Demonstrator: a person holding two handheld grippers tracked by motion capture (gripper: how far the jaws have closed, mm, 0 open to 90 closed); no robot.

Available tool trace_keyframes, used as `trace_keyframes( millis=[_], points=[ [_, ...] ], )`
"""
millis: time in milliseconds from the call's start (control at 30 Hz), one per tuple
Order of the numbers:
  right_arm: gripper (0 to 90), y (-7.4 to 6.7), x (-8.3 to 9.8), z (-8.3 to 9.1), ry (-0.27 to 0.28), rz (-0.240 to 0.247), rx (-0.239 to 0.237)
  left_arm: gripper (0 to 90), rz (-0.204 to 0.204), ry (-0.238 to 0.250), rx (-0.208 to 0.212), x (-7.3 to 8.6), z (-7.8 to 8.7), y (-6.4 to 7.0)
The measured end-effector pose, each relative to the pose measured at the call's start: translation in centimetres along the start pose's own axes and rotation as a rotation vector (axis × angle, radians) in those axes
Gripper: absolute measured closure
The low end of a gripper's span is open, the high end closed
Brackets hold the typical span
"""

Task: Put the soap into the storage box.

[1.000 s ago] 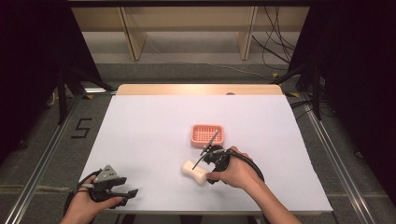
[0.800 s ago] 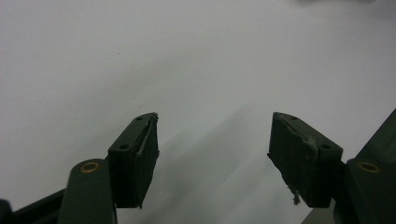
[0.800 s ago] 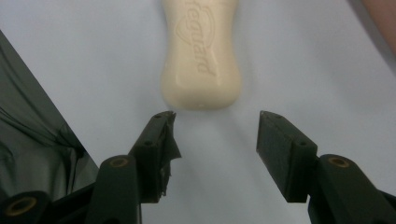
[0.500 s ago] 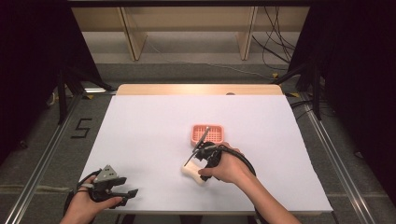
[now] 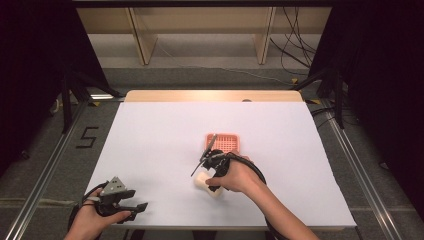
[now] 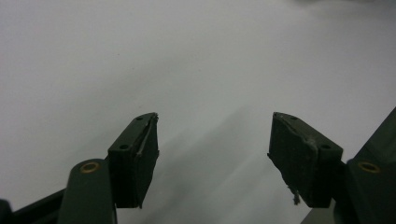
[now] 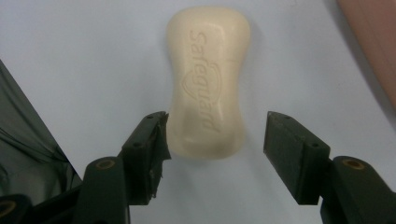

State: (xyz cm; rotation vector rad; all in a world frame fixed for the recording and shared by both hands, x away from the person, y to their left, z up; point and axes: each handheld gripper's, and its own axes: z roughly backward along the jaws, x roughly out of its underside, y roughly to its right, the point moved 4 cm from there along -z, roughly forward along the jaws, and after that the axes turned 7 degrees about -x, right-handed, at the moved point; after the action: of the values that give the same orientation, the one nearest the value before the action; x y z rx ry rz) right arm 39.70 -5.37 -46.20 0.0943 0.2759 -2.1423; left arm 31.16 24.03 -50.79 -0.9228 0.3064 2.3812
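1. White tabletop (image 5: 150,130), dark room around it, shelving behind.
2. Soap bar (image 7: 206,79) lies flat mid-tabletop, just in front of the pink basket (image 5: 222,142).
3. Our right tongs (image 7: 212,135) are open, jaws either side of the soap's near end; left jaw at its edge, right jaw apart.
4. Our left tongs (image 6: 212,140) are open, holding nothing, at the front-left tabletop edge.

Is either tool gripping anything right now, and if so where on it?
Nothing held. The right tool is open around the near end of the soap bar; the left tool is open over the bare table.
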Motion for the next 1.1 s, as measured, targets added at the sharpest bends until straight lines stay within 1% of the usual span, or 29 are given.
trace_keyframes(
  millis=[33,100,133,167,200,233,267,300,333,367,400,433,467,500,533,567,600,633,667,800,867,900,967,1000,1033,1067,1100],
  points=[
    [38.8,0.1,-0.1,-0.1,0.01,0.011,-0.002,32.6,0.001,0.001,0.0,0.0,0.0,0.0],
    [38.3,0.0,-0.4,-0.2,0.006,0.015,-0.001,32.6,-0.001,-0.005,0.008,0.0,0.1,0.0],
    [38.3,0.1,-0.6,-0.4,0.009,0.027,0.0,32.6,0.0,-0.002,0.005,0.0,0.0,0.0],
    [38.0,0.1,-0.7,-0.5,0.01,0.029,-0.008,32.6,0.003,0.003,-0.004,0.0,0.0,0.0],
    [37.9,-0.2,-0.9,-0.6,0.006,0.01,-0.024,32.6,0.003,0.001,-0.001,0.0,0.0,0.0],
    [37.9,-0.4,-1.0,-0.7,0.002,-0.007,-0.028,32.6,-0.002,-0.004,0.007,0.0,0.1,0.0],
    [37.9,-0.2,-1.1,-0.8,0.006,0.024,-0.032,32.6,-0.003,0.0,0.007,0.0,0.1,0.0],
    [38.0,-0.4,-1.2,-0.9,-0.001,0.0,-0.027,32.6,-0.001,-0.002,0.007,0.0,0.1,0.0],
    [38.0,-0.1,-1.2,-1.0,-0.006,0.019,-0.013,32.6,-0.002,0.001,0.002,0.0,0.1,0.0],
    [38.0,-0.1,-1.3,-1.1,-0.006,0.027,-0.018,32.5,-0.005,-0.008,0.008,0.0,0.1,-0.1],
    [38.0,-0.3,-1.4,-1.2,-0.006,0.011,-0.039,32.5,0.0,-0.001,0.008,0.0,0.1,0.0],
    [38.0,-0.1,-1.4,-1.3,-0.006,0.016,-0.03,32.5,-0.003,0.0,0.007,0.0,0.1,0.0],
    [38.0,0.0,-1.4,-1.4,-0.018,0.028,-0.017,32.6,-0.002,0.0,0.007,0.0,0.1,0.0],
    [38.1,-0.1,-1.5,-1.4,-0.012,0.014,-0.032,32.6,-0.002,-0.003,0.007,0.0,0.1,0.0],
    [38.1,-0.1,-1.6,-1.5,-0.012,0.015,-0.041,32.6,0.0,0.001,0.011,0.0,0.1,0.0],
    [38.2,0.0,-1.6,-1.5,-0.017,0.019,-0.028,32.6,-0.016,-0.01,0.019,0.0,0.2,-0.1],
    [38.3,-0.1,-1.8,-1.6,-0.009,0.012,-0.042,32.6,-0.003,-0.003,0.017,0.0,0.1,0.0],
    [38.5,0.2,-1.8,-1.6,-0.021,0.034,-0.016,32.6,-0.004,-0.004,0.017,0.0,0.1,0.0],
    [38.5,0.2,-1.9,-1.7,-0.022,0.032,-0.024,32.5,-0.005,-0.004,0.017,0.0,0.1,0.0],
    [38.6,0.1,-2.1,-2.0,-0.033,0.026,-0.026,32.5,-0.006,-0.006,0.018,0.0,0.2,-0.1],
    [38.7,0.2,-2.2,-2.2,-0.037,0.031,-0.034,32.5,-0.004,-0.005,0.018,0.0,0.1,-0.1],
    [38.8,0.1,-2.2,-2.2,-0.043,0.006,-0.039,32.5,-0.003,-0.005,0.018,0.0,0.1,-0.1],
    [38.9,0.3,-2.2,-2.3,-0.047,0.029,-0.032,32.5,-0.006,-0.003,0.017,0.0,0.2,-0.1],
    [38.9,0.2,-2.2,-2.4,-0.053,0.01,-0.04,32.5,-0.007,-0.003,0.018,0.0,0.2,-0.1],
    [38.9,0.1,-2.3,-2.5,-0.058,-0.003,-0.037,32.5,-0.004,-0.006,0.017,0.0,0.2,-0.1],
    [38.9,0.4,-2.3,-2.6,-0.051,0.029,-0.038,32.5,-0.005,-0.006,0.018,0.0,0.1,-0.1],
    [39.0,0.3,-2.3,-2.6,-0.061,0.008,-0.035,32.5,-0.004,-0.006,0.019,0.0,0.1,-0.1]
  ],
)
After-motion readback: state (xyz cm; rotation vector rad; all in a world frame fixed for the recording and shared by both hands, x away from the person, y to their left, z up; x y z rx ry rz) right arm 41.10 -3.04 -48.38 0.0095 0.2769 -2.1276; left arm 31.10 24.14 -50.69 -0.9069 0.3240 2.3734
